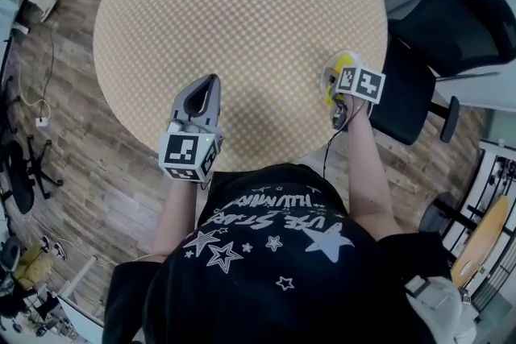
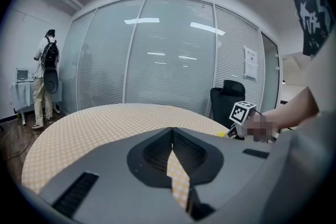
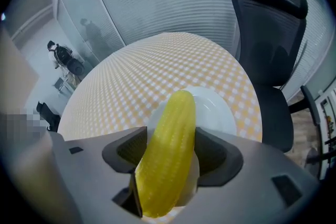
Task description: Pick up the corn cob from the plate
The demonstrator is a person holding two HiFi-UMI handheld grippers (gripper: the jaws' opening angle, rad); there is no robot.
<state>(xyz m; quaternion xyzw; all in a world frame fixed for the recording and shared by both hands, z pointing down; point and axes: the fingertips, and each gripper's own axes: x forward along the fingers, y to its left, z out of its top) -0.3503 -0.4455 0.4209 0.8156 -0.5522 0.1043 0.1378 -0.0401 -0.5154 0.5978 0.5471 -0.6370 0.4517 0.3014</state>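
Note:
A yellow corn cob (image 3: 168,155) lies on a small white plate (image 3: 221,113) at the right edge of the round table (image 1: 242,12) with its yellow checked cloth. My right gripper (image 3: 170,131) points steeply down over the plate, open, its jaws either side of the cob's near half. In the head view the cob (image 1: 342,59) and plate (image 1: 328,81) peek out from under that gripper's marker cube. My left gripper (image 1: 211,81) hovers over the table's near edge, shut and empty; its jaw tips meet in the left gripper view (image 2: 171,131).
A black office chair (image 1: 435,52) stands close to the table's right side, just past the plate. Glass partition walls run behind the table. A person with a backpack (image 2: 44,76) stands far off at the left. The floor is wood planks with cables.

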